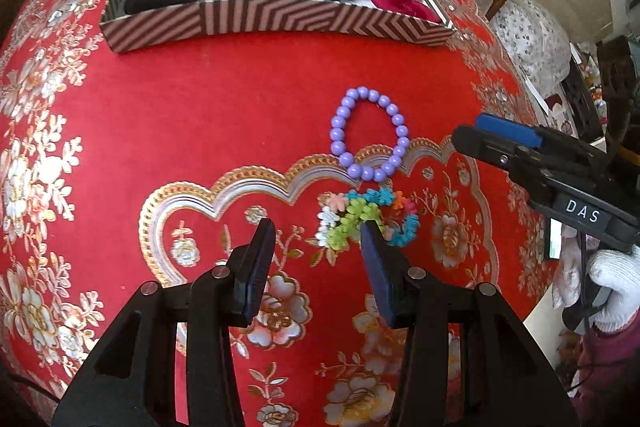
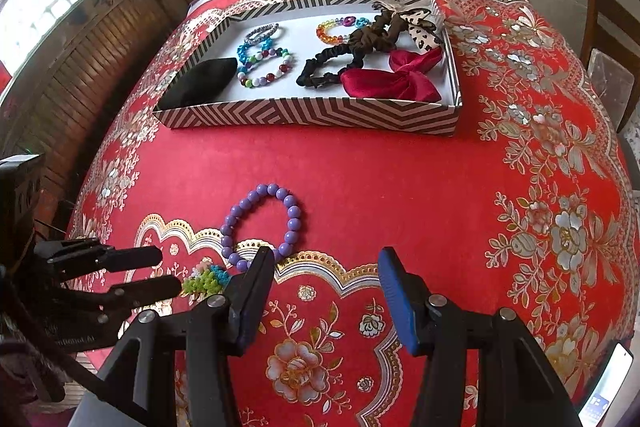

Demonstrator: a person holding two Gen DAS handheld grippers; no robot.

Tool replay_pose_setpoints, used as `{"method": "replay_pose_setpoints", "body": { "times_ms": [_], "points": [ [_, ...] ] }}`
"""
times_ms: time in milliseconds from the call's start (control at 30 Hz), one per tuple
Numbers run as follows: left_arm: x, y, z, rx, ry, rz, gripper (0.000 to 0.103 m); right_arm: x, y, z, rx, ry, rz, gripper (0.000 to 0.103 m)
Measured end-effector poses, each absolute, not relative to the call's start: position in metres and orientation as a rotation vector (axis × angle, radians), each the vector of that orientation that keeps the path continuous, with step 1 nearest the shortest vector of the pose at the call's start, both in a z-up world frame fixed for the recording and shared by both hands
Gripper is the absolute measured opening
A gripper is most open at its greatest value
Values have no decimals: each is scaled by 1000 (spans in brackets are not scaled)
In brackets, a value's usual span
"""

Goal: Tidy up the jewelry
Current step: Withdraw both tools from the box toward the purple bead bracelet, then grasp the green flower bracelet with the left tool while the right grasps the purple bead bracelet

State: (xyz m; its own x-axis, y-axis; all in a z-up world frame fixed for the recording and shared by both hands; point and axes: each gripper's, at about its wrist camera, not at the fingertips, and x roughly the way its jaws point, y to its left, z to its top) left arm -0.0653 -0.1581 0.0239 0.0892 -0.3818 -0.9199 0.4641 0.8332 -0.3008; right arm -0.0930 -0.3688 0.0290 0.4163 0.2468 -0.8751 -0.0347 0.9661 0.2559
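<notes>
Your left gripper [image 1: 318, 231] is open and empty; the flower bracelet [image 1: 366, 217] sits at its 1 o'clock on the surface. Nudge right, straddle one side, then squeeze.

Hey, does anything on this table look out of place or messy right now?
Yes. Two pieces lie loose on the red tablecloth, outside the striped box: a purple bead bracelet and a multicoloured flower bracelet, bunched up just below it. Everything else sits inside the box. Nothing looks spilled or broken.
</notes>
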Motion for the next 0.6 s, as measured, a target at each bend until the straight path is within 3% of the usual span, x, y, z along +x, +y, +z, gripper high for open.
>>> {"method": "replay_pose_setpoints", "body": {
  "times_ms": [600],
  "points": [
    [-69,-186,13,196,1347,-663,41,-85,-374,23,222,1142,192,52]
  ]
}}
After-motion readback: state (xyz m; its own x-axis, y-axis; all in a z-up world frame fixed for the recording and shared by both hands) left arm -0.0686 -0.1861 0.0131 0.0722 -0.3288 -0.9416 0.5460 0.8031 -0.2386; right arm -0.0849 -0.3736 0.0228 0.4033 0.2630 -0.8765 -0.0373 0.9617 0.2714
